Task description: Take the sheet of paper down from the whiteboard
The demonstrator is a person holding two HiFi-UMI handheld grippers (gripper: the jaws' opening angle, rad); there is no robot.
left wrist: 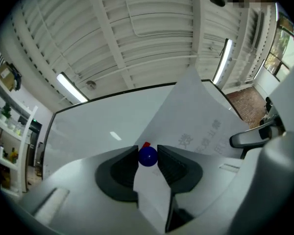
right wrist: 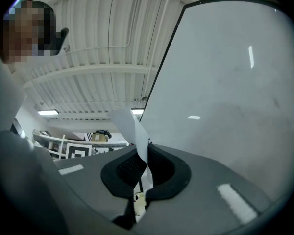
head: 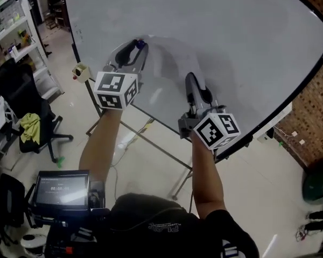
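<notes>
White paper [head: 167, 69] is held between the two grippers in front of the whiteboard [head: 231, 31], near the board's lower edge; whether any part of it touches the board I cannot tell. In the left gripper view the paper [left wrist: 201, 126] rises from the fingers toward the upper right. Grey print shows through from its other side, and its top corner overlaps the board's [left wrist: 98, 126] upper edge. The left gripper [left wrist: 148, 153] has its fingers closed part-way on a blue ball [left wrist: 148, 156], with a strip of the paper running between them beneath it. A small red bit [left wrist: 146, 144] peeks out just behind the ball. The right gripper [right wrist: 146, 153] has its fingers pressed tight together on an edge of the paper [right wrist: 136, 129], which curls up out of them, with the board [right wrist: 235, 82] close on the right. In the head view both grippers, left [head: 140, 44] and right [head: 191, 80], point up at the board on outstretched arms. A chair [head: 35, 128] and shelves [head: 16, 31] stand on the floor to the left
</notes>
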